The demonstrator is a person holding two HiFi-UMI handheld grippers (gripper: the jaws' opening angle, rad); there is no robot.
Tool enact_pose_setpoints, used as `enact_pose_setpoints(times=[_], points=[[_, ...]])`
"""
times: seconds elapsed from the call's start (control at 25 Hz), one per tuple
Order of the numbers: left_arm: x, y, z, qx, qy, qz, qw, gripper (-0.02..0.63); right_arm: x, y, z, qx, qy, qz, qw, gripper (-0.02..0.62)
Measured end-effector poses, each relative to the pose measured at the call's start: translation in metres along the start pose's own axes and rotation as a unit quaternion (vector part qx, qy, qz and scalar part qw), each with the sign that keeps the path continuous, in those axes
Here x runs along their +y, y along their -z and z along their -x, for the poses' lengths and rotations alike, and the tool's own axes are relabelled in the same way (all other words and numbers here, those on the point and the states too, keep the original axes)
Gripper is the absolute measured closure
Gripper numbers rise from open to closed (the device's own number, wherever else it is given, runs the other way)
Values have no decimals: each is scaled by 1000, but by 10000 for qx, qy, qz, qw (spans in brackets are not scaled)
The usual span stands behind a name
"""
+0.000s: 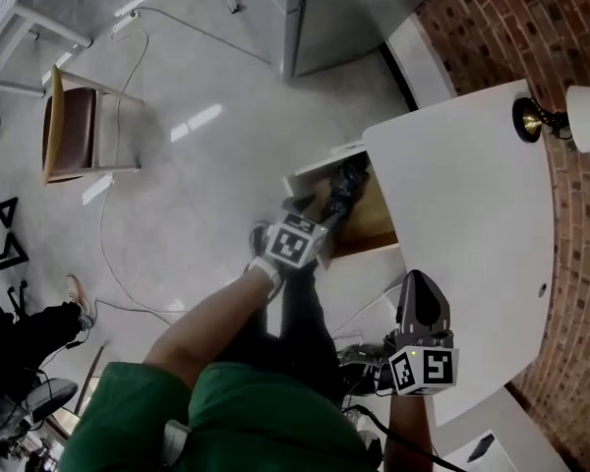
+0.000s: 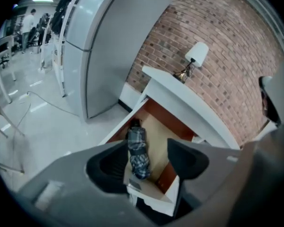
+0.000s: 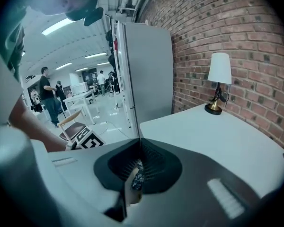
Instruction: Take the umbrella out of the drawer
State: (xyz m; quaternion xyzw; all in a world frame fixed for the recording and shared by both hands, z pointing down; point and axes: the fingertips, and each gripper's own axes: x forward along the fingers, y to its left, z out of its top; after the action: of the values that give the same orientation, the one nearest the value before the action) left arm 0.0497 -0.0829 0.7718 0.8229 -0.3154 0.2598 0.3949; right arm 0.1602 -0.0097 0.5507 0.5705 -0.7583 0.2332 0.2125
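The drawer stands pulled out from under the white table, showing its wooden bottom. A folded dark plaid umbrella lies lengthwise along the drawer's left side. My left gripper hangs just above the near end of the drawer, angled down at the umbrella. Its jaws are open and straddle the umbrella in the left gripper view, with nothing touching them. My right gripper hovers over the table's near edge, its jaws closed together and empty.
A lamp with a white shade stands on the table's far corner by the brick wall. A grey fridge rises beyond the drawer. A wooden chair and a cable are on the floor to the left.
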Motion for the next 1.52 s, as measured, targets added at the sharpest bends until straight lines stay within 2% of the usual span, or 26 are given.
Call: enact_pose_setpoints(times=[0.2, 0.52, 0.72, 0.88, 1.28, 1.4, 1.44, 1.52], points=[[12, 20, -65, 207, -122, 550, 9982, 339, -11, 23, -17, 27, -188, -69, 9998, 595], [17, 40, -135, 406, -242, 890, 9949, 293, -32, 35, -30, 73, -411, -305, 9987, 595], [33, 54, -163, 614, -449, 898, 9931, 263, -36, 51, -42, 250, -366, -263, 9987, 595], [36, 56, -184, 612, -531, 954, 9921, 254, -38, 64, -45, 430, -308, -261, 9983, 595], [50, 84, -234, 1022, -707, 608, 9904, 209, -62, 90, -34, 606, -5, -309, 9977, 595], [57, 90, -243, 1169, -750, 570, 9887, 240, -65, 96, -30, 742, 57, -283, 9968, 595], [59, 89, -243, 1178, -784, 562, 9883, 279, -65, 99, -27, 717, 54, -326, 9969, 595], [59, 88, -242, 1155, -810, 506, 9887, 304, -66, 102, -24, 671, 48, -392, 9970, 595]])
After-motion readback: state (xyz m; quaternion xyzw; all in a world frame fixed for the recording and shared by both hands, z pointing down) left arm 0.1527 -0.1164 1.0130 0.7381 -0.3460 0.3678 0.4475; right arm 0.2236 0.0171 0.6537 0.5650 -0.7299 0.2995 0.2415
